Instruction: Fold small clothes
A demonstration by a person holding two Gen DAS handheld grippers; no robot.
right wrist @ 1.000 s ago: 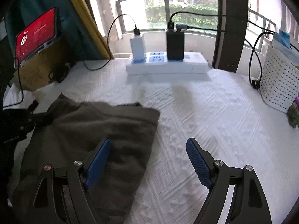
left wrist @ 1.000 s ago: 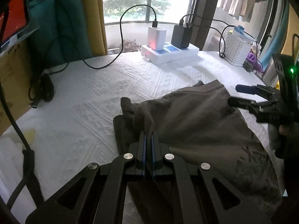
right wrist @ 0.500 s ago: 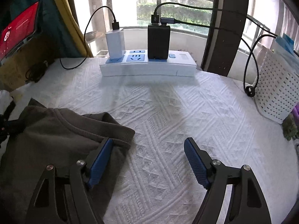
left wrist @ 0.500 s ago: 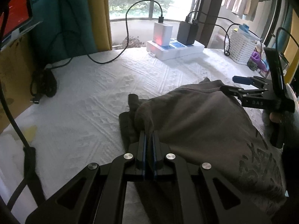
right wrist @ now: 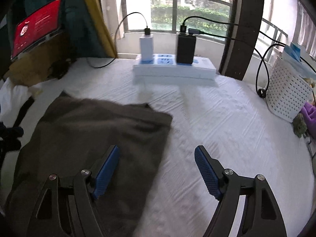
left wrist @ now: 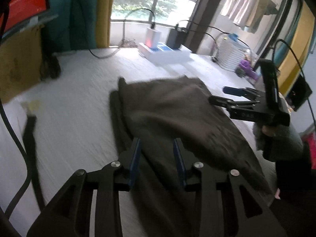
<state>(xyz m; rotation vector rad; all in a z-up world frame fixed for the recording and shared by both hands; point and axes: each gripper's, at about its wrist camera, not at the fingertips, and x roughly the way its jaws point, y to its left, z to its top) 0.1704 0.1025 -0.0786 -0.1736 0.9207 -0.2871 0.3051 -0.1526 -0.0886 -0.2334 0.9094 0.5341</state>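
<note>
Item: brown garment (left wrist: 177, 110), folded, lying on the white bedcover (right wrist: 217, 118). Your left gripper (left wrist: 157, 158): jaws just opening, fabric loose between them. Your right gripper (right wrist: 157, 169): spread wide, straddling the garment's right edge.

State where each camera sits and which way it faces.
Left wrist: on the left gripper, looking across the brown garment toward the window; the right gripper and a hand show.
Right wrist: on the right gripper, facing the power strip; its jaws open.
Both share the garment, power strip, white basket.
</note>
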